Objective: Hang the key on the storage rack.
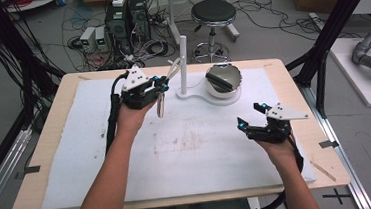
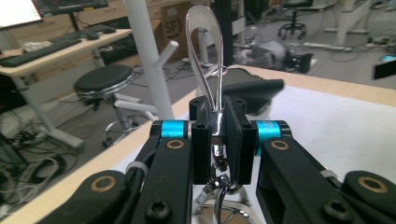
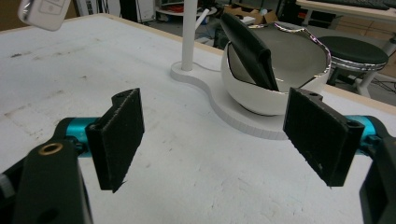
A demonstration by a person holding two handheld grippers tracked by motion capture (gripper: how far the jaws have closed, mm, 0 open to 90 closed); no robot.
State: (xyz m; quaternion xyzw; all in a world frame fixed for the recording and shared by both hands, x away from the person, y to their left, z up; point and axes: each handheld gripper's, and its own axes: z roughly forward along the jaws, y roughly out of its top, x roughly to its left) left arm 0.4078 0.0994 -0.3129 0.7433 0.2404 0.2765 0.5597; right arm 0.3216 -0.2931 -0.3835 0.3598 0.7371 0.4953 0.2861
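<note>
My left tool (image 1: 161,84) is clamped tight on a key ring (image 2: 215,122): in the left gripper view the two black pads press flat against the metal piece between them, with almost no gap left. A clear, glossy loop (image 2: 204,56) rises from the grip, narrow at the pads and rounding out at its top, and below the pads a chain of small shiny links and a ring hangs down. From above, the left tool is raised over the far left part of the tabletop (image 1: 67,159), just beside the white stand (image 1: 183,64), with the clear loop pointing toward the stand's post and something pale dangling under the tool. My right tool (image 1: 251,116) stands wide open and holds nothing; in the right gripper view its two pads are well apart with bare white mat (image 3: 196,168) between them. It is low over the right side of the tabletop, well apart from the left tool. Ahead of it, on the stand's flat base, sits a white bowl (image 3: 261,93) with a dark flat thing (image 3: 247,46) leaning inside it.
</note>
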